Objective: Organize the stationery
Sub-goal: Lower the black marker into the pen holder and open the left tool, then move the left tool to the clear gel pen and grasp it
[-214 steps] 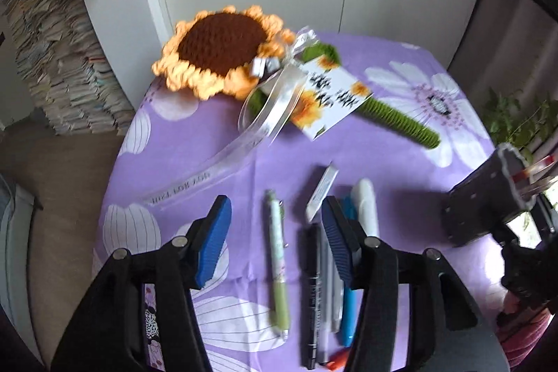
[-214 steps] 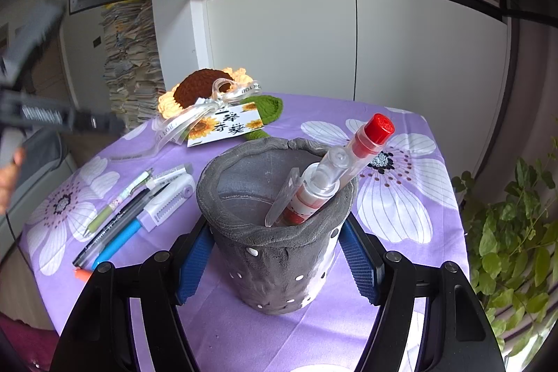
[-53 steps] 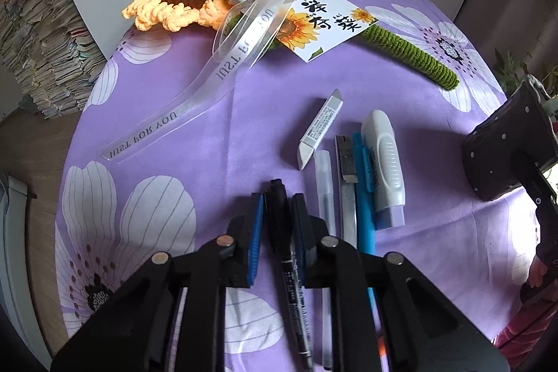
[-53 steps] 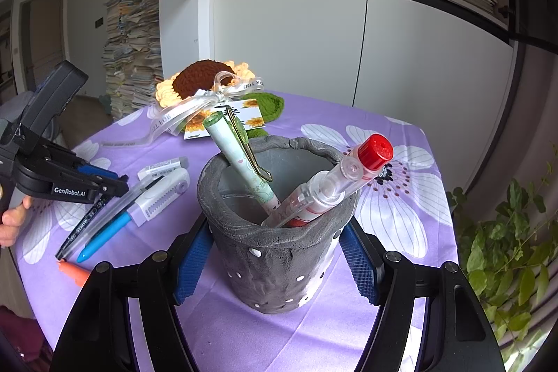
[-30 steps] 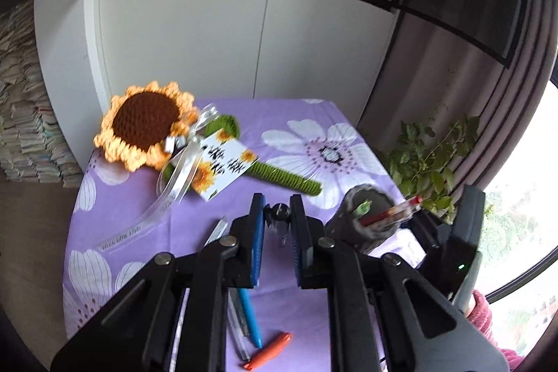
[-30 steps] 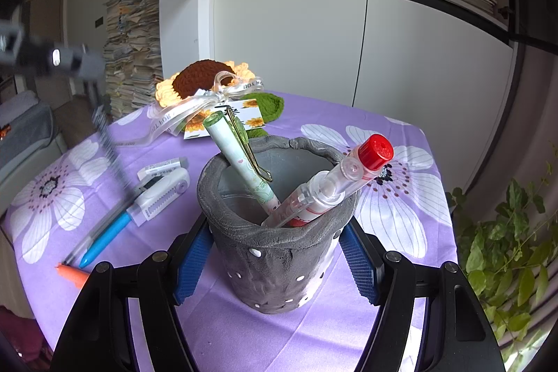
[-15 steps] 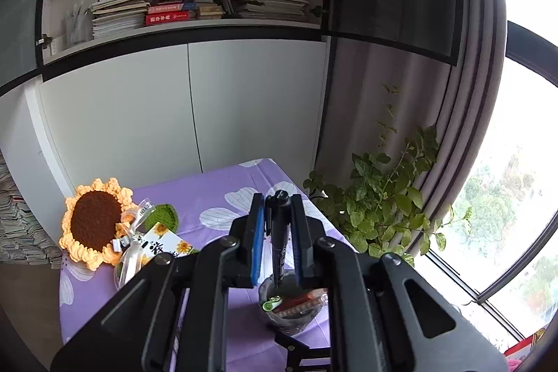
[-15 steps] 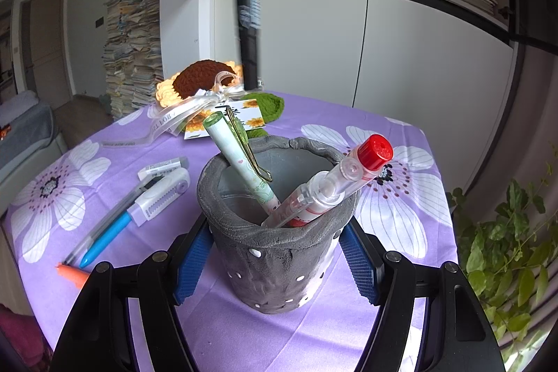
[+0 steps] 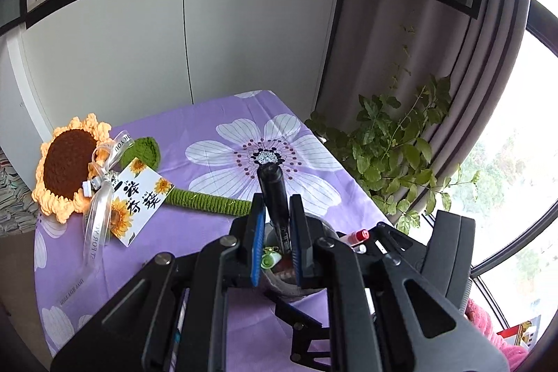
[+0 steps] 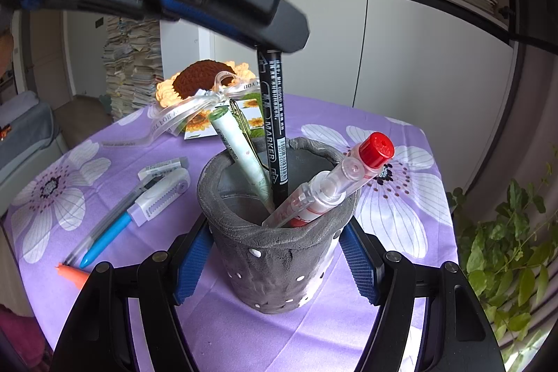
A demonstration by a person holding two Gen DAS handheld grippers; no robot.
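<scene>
A: Left gripper (image 9: 275, 229) state?

B: I've got it clamped on the black marker (image 10: 273, 114), pads pinching the barrel near its top end. Marker hangs upright below the jaws, lower tip already down inside the grey pen cup (image 10: 275, 243).

A: Right gripper (image 10: 275, 264)?

B: Clamped on the pen cup, one blue pad (image 10: 190, 262) on each side of its wall. Cup sits upright between my right fingers on the purple flowered tablecloth (image 10: 401, 222).

A: What's in the cup?

B: Green pen (image 10: 237, 145) leaning away to the left, red-capped clear pen (image 10: 334, 183) leaning right over the rim, marker between them.

A: Leftover stationery?

B: All out to the left of the right gripper on the cloth: white correction tape (image 10: 160, 194), blue pen (image 10: 108, 239), a clear pen just beside it, a small white eraser-like piece (image 10: 162, 167), orange cap (image 10: 73, 274) nearest me.

A: Anything else?

B: Crochet sunflower (image 9: 69, 166) with ribbon and tag beyond the cup, left side. Potted plant (image 9: 390, 149) off the table edge to the right.
</scene>
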